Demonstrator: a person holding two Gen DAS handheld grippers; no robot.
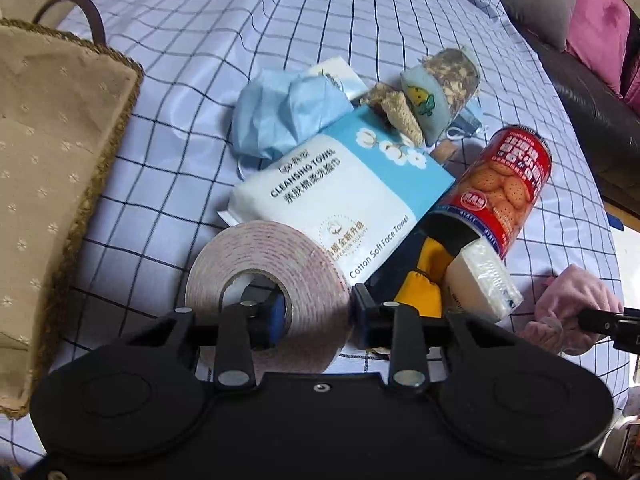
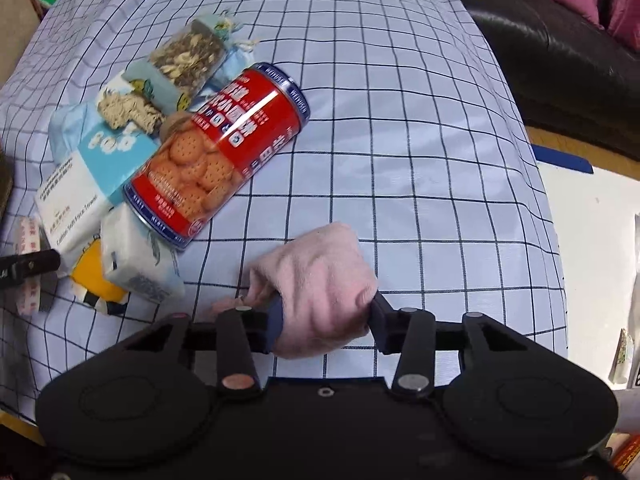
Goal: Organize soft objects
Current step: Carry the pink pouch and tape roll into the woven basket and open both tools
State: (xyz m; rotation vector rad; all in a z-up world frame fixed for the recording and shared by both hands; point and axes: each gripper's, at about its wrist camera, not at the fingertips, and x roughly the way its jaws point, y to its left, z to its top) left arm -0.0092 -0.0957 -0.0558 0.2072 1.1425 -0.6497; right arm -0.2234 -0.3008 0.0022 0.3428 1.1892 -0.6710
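My left gripper (image 1: 316, 316) is shut on the wall of a pink-white tape roll (image 1: 276, 268), one finger inside its core. My right gripper (image 2: 324, 320) is shut on a pink fuzzy cloth (image 2: 324, 280), which also shows at the right of the left wrist view (image 1: 568, 308). A pile lies on the checked cloth: a cleansing towel pack (image 1: 352, 196), blue face masks (image 1: 280, 116), a patterned pouch (image 1: 440, 88), a beige sponge (image 1: 402, 120), a yellow soft item (image 1: 424, 280), a white tissue pack (image 1: 484, 280) and a red biscuit can (image 2: 224, 152).
A woven basket with beige lining (image 1: 52, 184) stands at the left. A dark sofa with pink cushions (image 2: 560, 40) runs along the far right. The checked tablecloth (image 2: 400, 120) covers the table; its right edge drops to a pale floor.
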